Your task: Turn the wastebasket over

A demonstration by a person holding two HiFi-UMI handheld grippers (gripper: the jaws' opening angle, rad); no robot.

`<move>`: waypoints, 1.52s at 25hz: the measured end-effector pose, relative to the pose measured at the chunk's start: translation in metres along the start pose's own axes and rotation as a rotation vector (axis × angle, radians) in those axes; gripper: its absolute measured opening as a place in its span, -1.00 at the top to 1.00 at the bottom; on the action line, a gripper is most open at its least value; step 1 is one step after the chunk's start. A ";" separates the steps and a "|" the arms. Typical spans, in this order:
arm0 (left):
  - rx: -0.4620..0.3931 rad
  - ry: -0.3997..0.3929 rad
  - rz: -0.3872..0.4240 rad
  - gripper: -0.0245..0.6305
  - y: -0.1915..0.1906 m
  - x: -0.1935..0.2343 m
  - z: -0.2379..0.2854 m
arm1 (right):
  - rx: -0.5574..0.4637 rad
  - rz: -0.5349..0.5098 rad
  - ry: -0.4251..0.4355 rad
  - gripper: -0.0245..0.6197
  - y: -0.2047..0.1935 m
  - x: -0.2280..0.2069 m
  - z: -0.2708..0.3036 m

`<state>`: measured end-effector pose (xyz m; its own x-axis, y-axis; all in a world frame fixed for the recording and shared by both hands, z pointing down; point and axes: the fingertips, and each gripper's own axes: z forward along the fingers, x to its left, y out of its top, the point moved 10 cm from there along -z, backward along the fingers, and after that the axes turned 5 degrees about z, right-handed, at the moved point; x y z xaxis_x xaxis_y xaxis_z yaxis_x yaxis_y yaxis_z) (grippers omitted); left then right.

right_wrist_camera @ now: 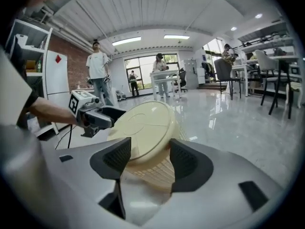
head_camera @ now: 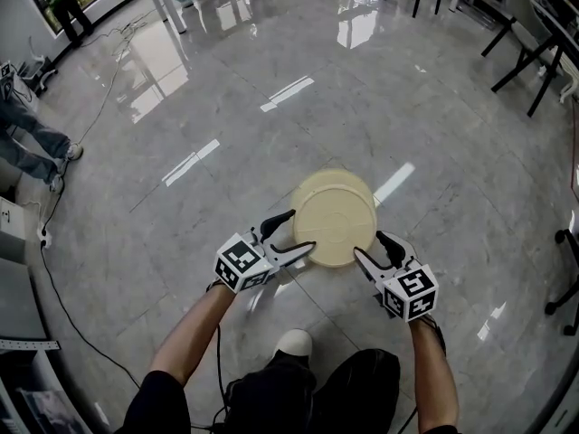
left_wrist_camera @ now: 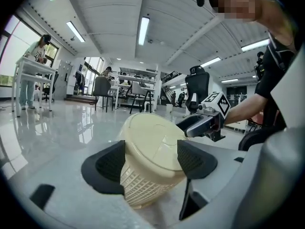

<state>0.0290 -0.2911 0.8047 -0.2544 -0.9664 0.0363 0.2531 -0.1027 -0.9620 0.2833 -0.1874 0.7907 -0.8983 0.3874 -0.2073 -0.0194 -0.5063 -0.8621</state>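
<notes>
The cream wastebasket (head_camera: pixel 333 217) is tilted on the glossy floor, its solid round base turned up toward me and its lattice wall below. My left gripper (head_camera: pixel 303 230) stands open at the basket's left side, fingertips against the wall. My right gripper (head_camera: pixel 368 244) stands open at its right side, also touching. In the left gripper view the wastebasket (left_wrist_camera: pixel 152 142) fills the gap beyond the open jaws of the left gripper (left_wrist_camera: pixel 151 150), with the right gripper (left_wrist_camera: pixel 202 123) behind it. In the right gripper view the wastebasket (right_wrist_camera: pixel 145 125) leans beyond the right gripper (right_wrist_camera: pixel 150 149), the left gripper (right_wrist_camera: pixel 93 116) on its far side.
Black chairs and table legs (head_camera: pixel 534 34) stand at the far right. People (head_camera: pixel 63 3) stand at the upper left. A black cable (head_camera: pixel 54 269) runs along the floor at the left. My shoe (head_camera: pixel 294 342) is just behind the grippers.
</notes>
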 end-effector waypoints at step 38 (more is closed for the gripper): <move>0.171 -0.090 -0.123 -0.07 -0.143 -0.093 -0.028 | 0.392 -0.088 0.221 0.18 -0.155 0.040 -0.008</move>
<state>-0.0093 -0.1801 0.9317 -0.2107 -0.9604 0.1823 0.3818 -0.2525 -0.8891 0.2535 -0.0874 0.9120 -0.7713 0.5757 -0.2712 -0.2945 -0.7007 -0.6498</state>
